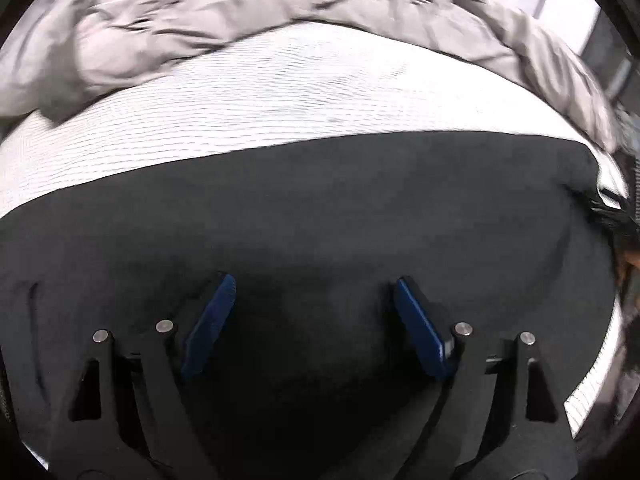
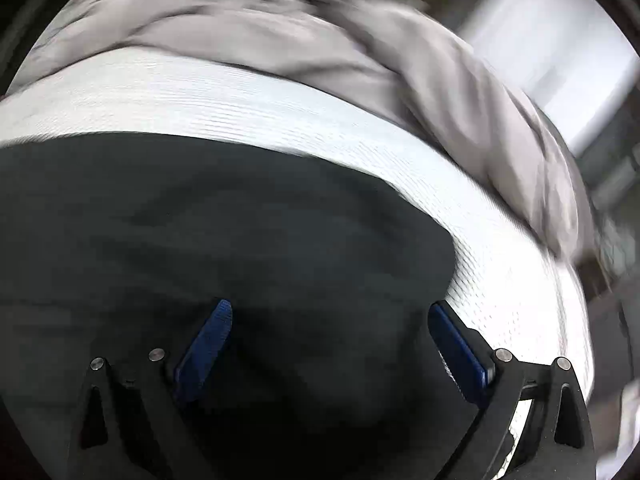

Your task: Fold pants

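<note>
Both wrist cams are looking down at the same setup rn. The pants (image 1: pixel 320 216), dark charcoal/black fabric, are lying spread flat on a white ribbed sheet (image 1: pixel 280 96) on what looks like a bed, w/ a crumpled grey blanket (image 1: pixel 168 20) bunched up along the far side.

Left gripper (image 1: pixel 314 292) is hanging over the dark fabric w/ its jaws standing wide apart, blue pads (image 1: pixel 208 328) angled outward, nothing pinched btwn them, just pants cloth showing underneath. Can't tell if the tips are actually touching the fabric or floating just above it.

Right gripper (image 2: pixel 330 316) is doing basically the same thing: jaws spread wide, not gripping anything. It's sitting near the pants' right edge (image 2: pixel 448 248), so the left blue pad is over dark fabric while the right pad (image 2: pixel 456 348) is sitting just about over the line where the pants meet the white sheet.

Right cam pic is pretty blurry, esp. the blanket and the bkgd past the bed.
</note>
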